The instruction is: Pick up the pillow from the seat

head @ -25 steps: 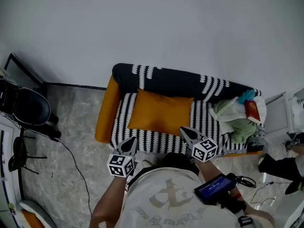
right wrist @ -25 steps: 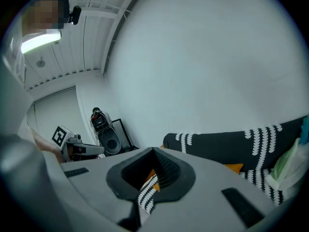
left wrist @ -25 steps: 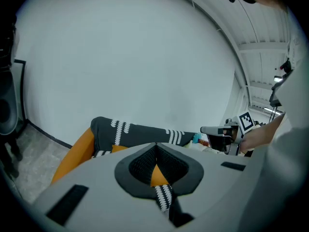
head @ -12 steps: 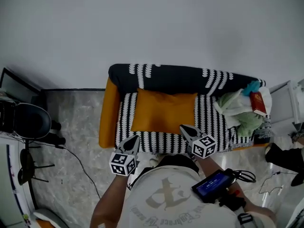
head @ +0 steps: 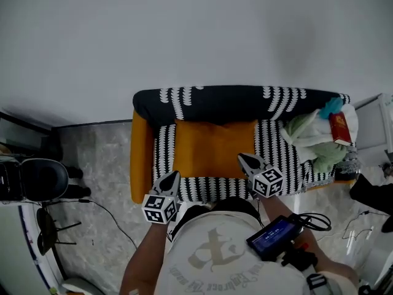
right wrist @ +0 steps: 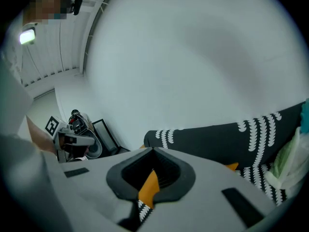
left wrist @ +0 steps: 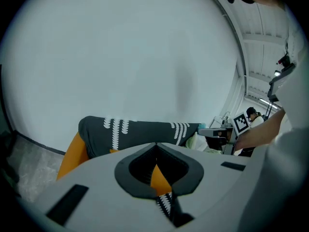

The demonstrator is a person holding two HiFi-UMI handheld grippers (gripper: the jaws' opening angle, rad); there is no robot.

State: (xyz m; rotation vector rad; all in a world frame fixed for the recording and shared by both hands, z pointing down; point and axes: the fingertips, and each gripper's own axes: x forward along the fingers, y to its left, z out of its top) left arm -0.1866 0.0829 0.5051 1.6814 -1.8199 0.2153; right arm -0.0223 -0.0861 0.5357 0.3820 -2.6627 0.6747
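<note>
An orange pillow [head: 215, 148] lies flat on the black-and-white striped seat of a small sofa [head: 279, 146] against the white wall. My left gripper [head: 172, 177] is shut and empty, its tips over the seat's front edge near the pillow's front left corner. My right gripper [head: 242, 159] is shut and empty too, its tips at the pillow's front right corner. A sliver of the orange pillow [left wrist: 159, 178] shows between the jaws in the left gripper view, and the pillow [right wrist: 147, 188] shows the same way in the right gripper view.
A heap of green and white cloth [head: 313, 141] with a red booklet [head: 342, 128] fills the sofa's right end. A white cabinet [head: 374, 128] stands to its right. A black chair [head: 34, 180] and a cable [head: 110, 217] are on the marble floor at the left.
Both grippers have moved forward toward the sofa, from short of its front edge to the pillow's front corners. Neither has opened.
</note>
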